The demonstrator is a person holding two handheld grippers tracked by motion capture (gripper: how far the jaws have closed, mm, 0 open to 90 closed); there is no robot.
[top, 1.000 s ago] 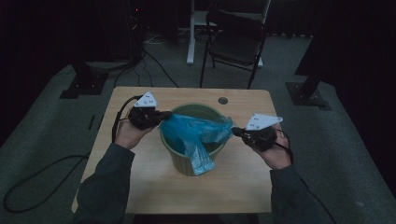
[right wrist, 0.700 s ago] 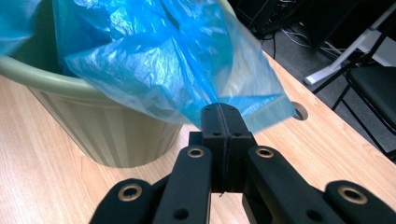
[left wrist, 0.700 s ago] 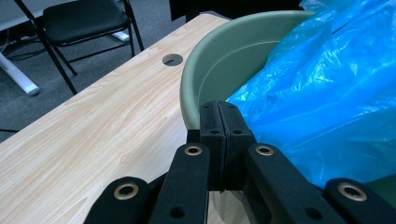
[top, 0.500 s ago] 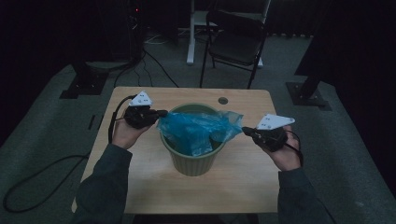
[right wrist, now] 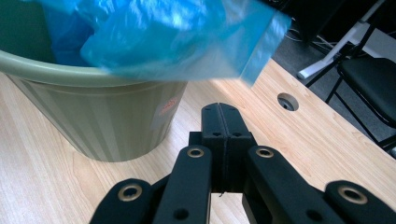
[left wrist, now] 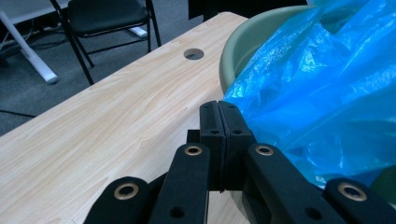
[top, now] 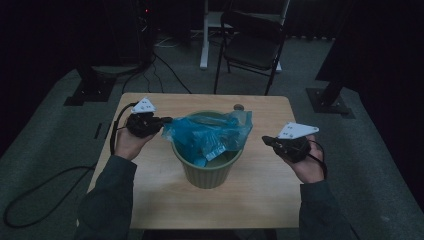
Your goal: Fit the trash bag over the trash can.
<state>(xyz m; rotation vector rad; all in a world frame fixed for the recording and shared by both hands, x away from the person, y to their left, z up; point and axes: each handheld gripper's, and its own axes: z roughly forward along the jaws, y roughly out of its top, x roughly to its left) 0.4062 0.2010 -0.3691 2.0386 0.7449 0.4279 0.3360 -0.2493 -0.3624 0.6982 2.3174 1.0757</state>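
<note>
A green ribbed bin (top: 207,172) stands mid-table with a blue plastic bag (top: 210,132) spread over its mouth. My left gripper (top: 167,120) is at the bin's left rim, shut, and the bag's left corner runs right into its tips. In the left gripper view the shut jaws (left wrist: 219,105) meet the bag's edge (left wrist: 317,93) beside the bin rim (left wrist: 243,42). My right gripper (top: 266,140) hovers to the right of the bin, shut and holding nothing. In the right gripper view its jaws (right wrist: 219,108) sit below the bag's loose corner (right wrist: 163,37), clear of the bin wall (right wrist: 107,126).
The wooden table (top: 150,200) has a round cable hole (top: 238,106) near its far edge. A black folding chair (top: 252,45) and a white desk leg (top: 204,35) stand behind the table. Cables trail over the floor at the left.
The bag hung down the bin's front a second ago and now lies stretched across the top. The right gripper drew away to the right, and the bag's right corner is now apart from it.
</note>
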